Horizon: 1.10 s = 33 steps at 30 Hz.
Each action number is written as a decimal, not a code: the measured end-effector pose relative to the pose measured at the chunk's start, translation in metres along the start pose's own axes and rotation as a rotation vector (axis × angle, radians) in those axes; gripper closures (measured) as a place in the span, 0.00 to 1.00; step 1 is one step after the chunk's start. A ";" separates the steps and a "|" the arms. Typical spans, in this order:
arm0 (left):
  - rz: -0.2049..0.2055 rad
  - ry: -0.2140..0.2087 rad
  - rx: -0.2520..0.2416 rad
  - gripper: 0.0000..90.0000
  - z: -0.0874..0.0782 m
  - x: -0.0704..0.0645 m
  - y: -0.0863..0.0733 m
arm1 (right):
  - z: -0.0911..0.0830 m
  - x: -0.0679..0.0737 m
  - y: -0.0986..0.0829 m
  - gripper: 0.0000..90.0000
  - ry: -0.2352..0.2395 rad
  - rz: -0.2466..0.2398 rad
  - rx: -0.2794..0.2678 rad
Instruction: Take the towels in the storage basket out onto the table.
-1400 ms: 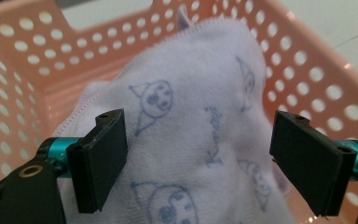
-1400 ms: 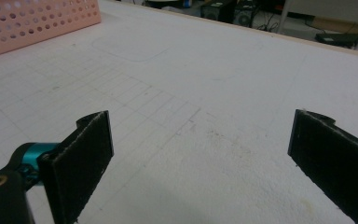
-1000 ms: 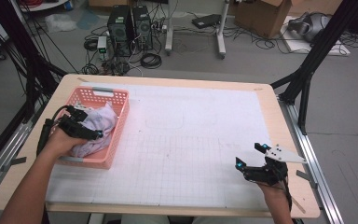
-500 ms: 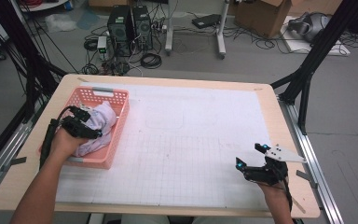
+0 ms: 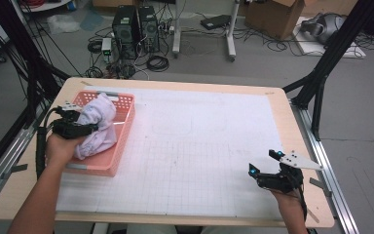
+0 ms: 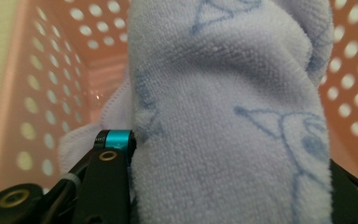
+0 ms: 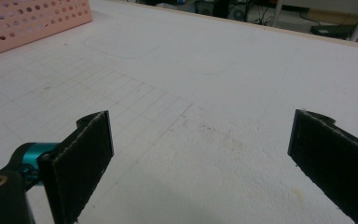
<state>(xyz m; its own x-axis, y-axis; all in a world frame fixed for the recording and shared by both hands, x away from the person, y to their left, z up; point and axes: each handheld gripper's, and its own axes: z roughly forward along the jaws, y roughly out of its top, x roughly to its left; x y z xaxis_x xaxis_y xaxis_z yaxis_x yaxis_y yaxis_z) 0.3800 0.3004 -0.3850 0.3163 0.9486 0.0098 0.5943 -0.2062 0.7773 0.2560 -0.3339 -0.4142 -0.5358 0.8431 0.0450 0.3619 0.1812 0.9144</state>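
Black padded jaws of the right tool (image 7: 200, 163) stand wide apart with nothing between them, hovering low over the near right part of the counter (image 5: 209, 161), a white gridded mat on a pale wooden top. In the high view this right tool (image 5: 265, 165) sits close to the counter's near edge and not far from its right edge, so it has little room to draw back or swing outward, while the whole middle of the mat ahead of it lies bare.

Across the counter, the left tool (image 5: 80, 127) is clamped on a pale lilac terry towel with blue line drawings (image 6: 233, 116); the cloth bulges out between the jaws in the left gripper view. The towel (image 5: 97, 124) hangs bunched, partly above the rim of the pink perforated plastic basket (image 5: 121, 136), its lower folds seemingly inside. My reading is that the towel is being lifted out: the grip is made, but the cloth is not yet clear of the basket, and carrying it over and laying it on the mat remain to be done.

The basket stands near the counter's left edge, so the free path runs rightward. Beyond the far edge the floor holds computer towers (image 5: 136, 27) and cables.
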 end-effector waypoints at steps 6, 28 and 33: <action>-0.035 -0.021 -0.090 0.60 -0.016 0.007 0.001 | -0.001 0.000 0.000 0.06 0.000 0.005 -0.005; -0.075 -0.126 -0.447 0.61 -0.053 0.016 0.013 | 0.000 0.000 0.000 0.06 0.002 0.012 0.003; -0.060 -0.184 -0.519 0.61 -0.062 0.013 0.020 | 0.000 0.001 0.000 0.06 0.005 0.007 0.004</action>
<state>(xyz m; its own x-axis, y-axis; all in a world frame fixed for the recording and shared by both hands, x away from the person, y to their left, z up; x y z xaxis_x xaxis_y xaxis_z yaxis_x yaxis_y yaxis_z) 0.3501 0.3241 -0.3300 0.4446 0.8879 -0.1179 0.1874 0.0365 0.9816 0.2557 -0.3333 -0.4144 -0.5373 0.8417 0.0534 0.3689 0.1777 0.9123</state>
